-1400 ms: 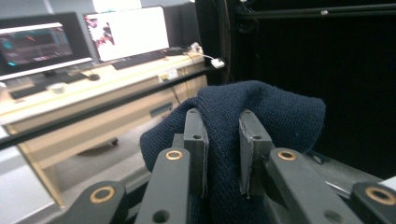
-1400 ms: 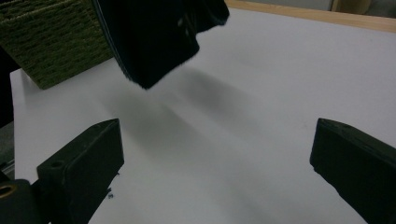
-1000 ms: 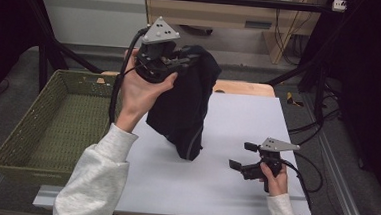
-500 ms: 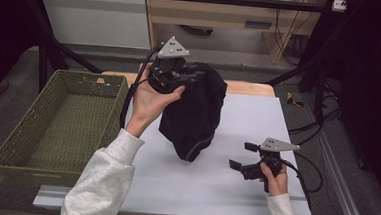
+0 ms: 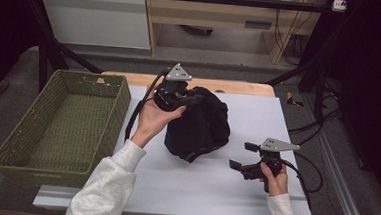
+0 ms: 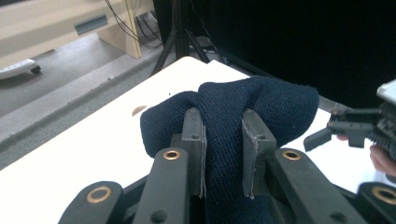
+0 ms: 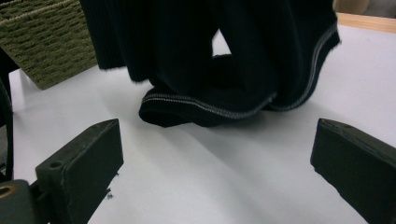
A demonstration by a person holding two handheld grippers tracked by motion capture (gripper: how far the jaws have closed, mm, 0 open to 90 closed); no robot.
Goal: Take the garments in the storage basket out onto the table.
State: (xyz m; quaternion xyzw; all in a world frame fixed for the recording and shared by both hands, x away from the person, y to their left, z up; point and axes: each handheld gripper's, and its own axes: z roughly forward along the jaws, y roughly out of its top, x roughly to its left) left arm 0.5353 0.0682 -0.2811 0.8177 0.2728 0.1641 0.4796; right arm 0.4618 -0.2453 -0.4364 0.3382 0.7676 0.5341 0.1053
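Note:
My left gripper (image 5: 191, 98) is shut on a bunched fold of a dark navy knitted garment (image 5: 202, 131), at its top. In the left gripper view the cloth (image 6: 275, 102) is pinched between both pads (image 6: 196, 140). The garment's lower part, edged with a pale stitched hem (image 7: 210, 109), rests crumpled on the white table top (image 5: 183, 187). My right gripper (image 5: 240, 156) lies low on the table to the right of the garment, open, its jaws pointing toward the hem with nothing between them (image 7: 217, 135).
A green woven basket (image 5: 111, 132) stands at the table's left, and its corner shows in the right gripper view (image 7: 46, 37). A wooden strip (image 5: 240, 87) runs along the table's far edge. Black frame posts and cables stand beyond the table at the right.
My left hand has come down and shifted right with the garment, which hung in the air before and now slumps in a heap on the table. The right gripper has kept still.

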